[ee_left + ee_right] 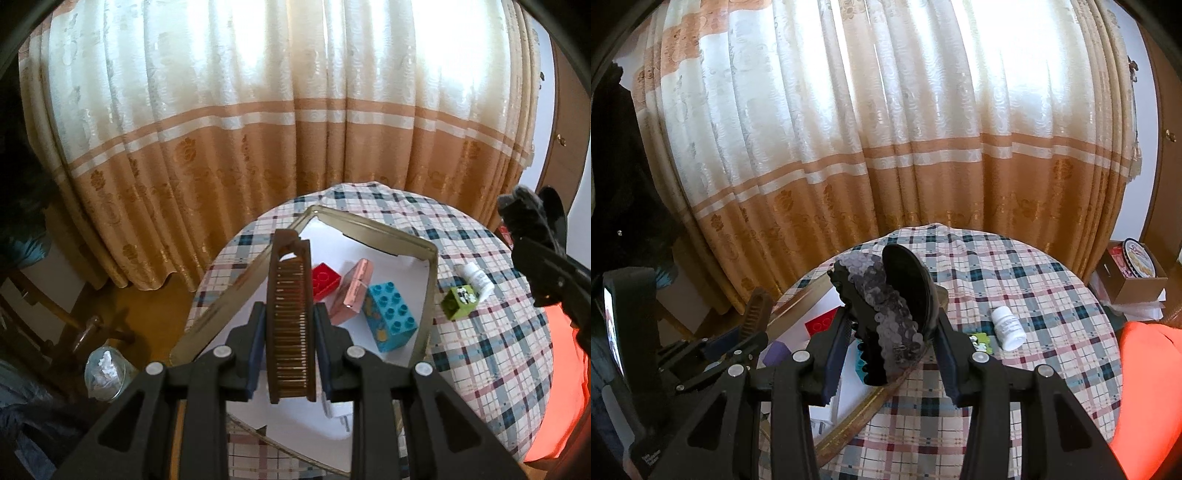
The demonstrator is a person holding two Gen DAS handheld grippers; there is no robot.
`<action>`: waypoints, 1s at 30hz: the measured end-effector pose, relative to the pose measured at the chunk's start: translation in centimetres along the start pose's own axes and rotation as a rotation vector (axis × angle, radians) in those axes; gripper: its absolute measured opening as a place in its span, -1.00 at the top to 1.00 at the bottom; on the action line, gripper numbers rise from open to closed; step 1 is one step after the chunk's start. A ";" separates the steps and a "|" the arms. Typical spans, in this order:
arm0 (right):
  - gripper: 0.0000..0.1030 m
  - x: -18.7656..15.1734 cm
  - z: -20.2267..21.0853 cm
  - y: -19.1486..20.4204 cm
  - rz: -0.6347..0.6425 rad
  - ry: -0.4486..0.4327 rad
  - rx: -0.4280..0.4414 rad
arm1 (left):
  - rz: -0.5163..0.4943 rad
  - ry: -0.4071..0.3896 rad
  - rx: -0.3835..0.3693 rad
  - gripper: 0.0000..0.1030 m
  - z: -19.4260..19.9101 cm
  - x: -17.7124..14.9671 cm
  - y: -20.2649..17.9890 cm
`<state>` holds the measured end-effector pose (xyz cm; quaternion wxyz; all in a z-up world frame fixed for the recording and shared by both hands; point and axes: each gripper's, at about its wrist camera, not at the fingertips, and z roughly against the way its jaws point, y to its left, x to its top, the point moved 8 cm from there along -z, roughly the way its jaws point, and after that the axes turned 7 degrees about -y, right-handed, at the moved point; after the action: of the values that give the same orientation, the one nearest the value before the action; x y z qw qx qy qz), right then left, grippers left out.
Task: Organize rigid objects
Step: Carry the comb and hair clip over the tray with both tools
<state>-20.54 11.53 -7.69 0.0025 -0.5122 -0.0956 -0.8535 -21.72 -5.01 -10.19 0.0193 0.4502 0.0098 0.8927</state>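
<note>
My left gripper point(290, 325) is shut on a brown comb point(290, 295), held upright above the near part of a metal tray point(430, 295). In the tray lie a red brick point(325, 280), a pink box point(352, 291) and a blue brick point(391, 317). My right gripper point(890, 332) is shut on a black sequined hair clip point(886, 317), held above the tray's right edge point(849, 413). A green block point(460, 301) and a white bottle point(1008, 326) lie on the plaid tablecloth right of the tray. The right gripper shows in the left wrist view point(532, 236).
The round table with its plaid cloth point(1034, 288) stands before a cream and orange curtain point(258, 129). A glass jar point(105, 373) and a wooden chair point(55, 314) are on the floor at left. A box with a tin point(1134, 269) sits at right. Orange cloth point(1145, 387) lies at the table's right.
</note>
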 end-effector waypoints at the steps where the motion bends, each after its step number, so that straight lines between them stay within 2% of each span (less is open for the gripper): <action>1: 0.10 0.0 -0.1 0.1 -0.001 0.001 0.003 | 0.000 0.000 0.004 0.54 0.0 0.0 0.1; 14: 0.10 -0.3 -1.7 1.2 0.010 0.016 0.016 | -0.012 0.007 0.084 0.54 -0.8 -0.5 2.0; 30: 0.10 -3.7 -3.6 2.2 0.020 0.086 0.023 | -0.032 0.045 0.154 0.54 -2.3 -2.2 3.7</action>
<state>-21.68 8.44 -12.21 0.0209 -0.4757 -0.1000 -0.8737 -22.33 -8.78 -13.18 -0.0015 0.4301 0.0859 0.8987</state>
